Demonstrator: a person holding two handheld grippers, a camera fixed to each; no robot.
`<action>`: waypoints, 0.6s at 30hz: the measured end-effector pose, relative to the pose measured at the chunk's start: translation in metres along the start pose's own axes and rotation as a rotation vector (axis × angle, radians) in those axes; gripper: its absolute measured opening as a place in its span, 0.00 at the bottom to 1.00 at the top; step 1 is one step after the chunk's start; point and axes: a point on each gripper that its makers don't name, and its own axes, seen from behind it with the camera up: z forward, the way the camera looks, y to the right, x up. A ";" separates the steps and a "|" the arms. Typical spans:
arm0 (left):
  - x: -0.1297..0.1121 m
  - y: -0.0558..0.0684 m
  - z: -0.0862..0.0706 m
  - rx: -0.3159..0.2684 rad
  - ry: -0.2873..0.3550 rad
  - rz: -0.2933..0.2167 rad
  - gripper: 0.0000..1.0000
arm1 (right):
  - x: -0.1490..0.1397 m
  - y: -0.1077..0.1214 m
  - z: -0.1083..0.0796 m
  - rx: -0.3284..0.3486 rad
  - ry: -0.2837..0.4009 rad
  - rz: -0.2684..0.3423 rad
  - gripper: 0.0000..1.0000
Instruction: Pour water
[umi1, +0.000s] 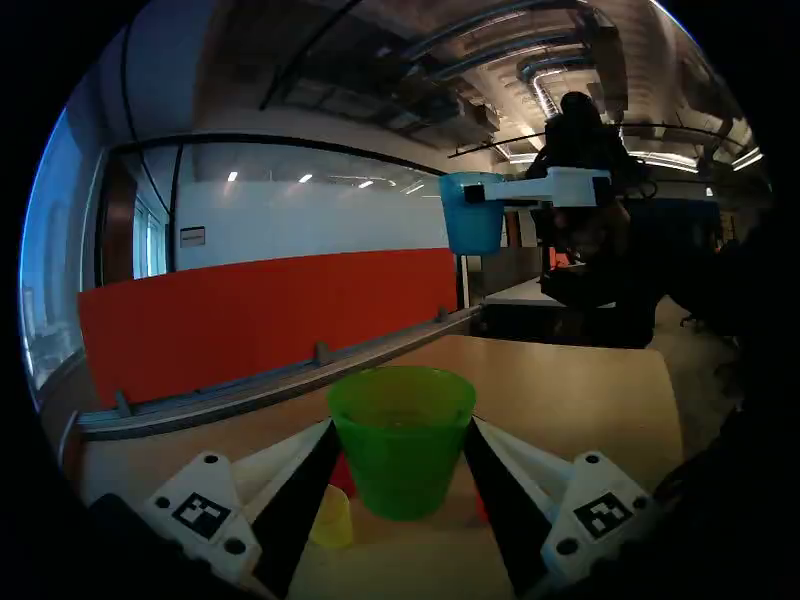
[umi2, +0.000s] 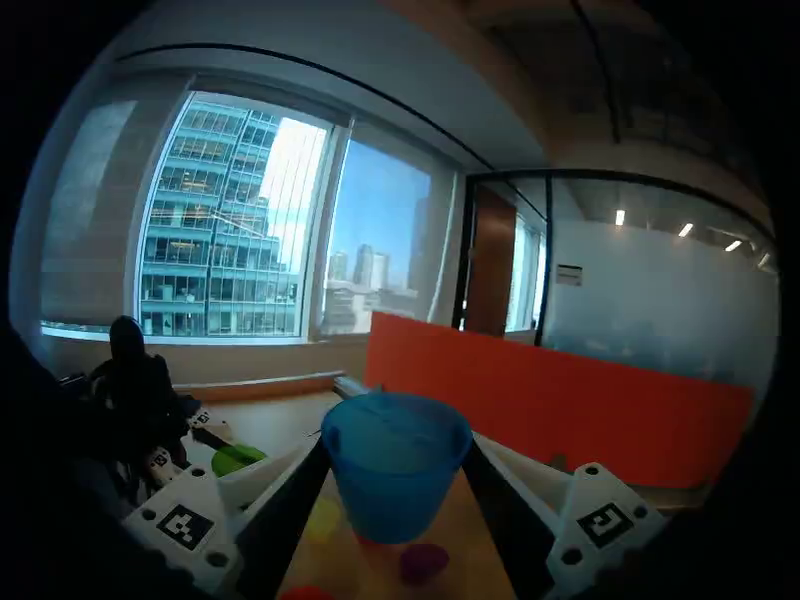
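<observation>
The left gripper is clamped on the green cup, holding it upright low over the table, apparently as receiver. The right gripper clasps the blue cup (raised higher, not yet tipped), apparently ready to pour.

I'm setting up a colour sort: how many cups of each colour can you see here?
green cup: 1
blue cup: 1
yellow cup: 1
purple cup: 1
red item, mostly hidden: at least 1
Total: at least 5
</observation>
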 end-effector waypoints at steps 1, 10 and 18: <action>0.000 0.000 0.000 0.000 0.000 0.000 0.82 | 0.000 0.003 -0.001 -0.006 -0.001 0.000 0.90; 0.001 0.002 0.003 -0.006 -0.006 0.004 0.82 | -0.002 0.013 -0.009 -0.028 -0.001 0.008 0.91; -0.006 0.003 0.003 -0.013 -0.028 0.006 0.82 | -0.013 0.022 -0.012 -0.047 -0.022 0.006 0.91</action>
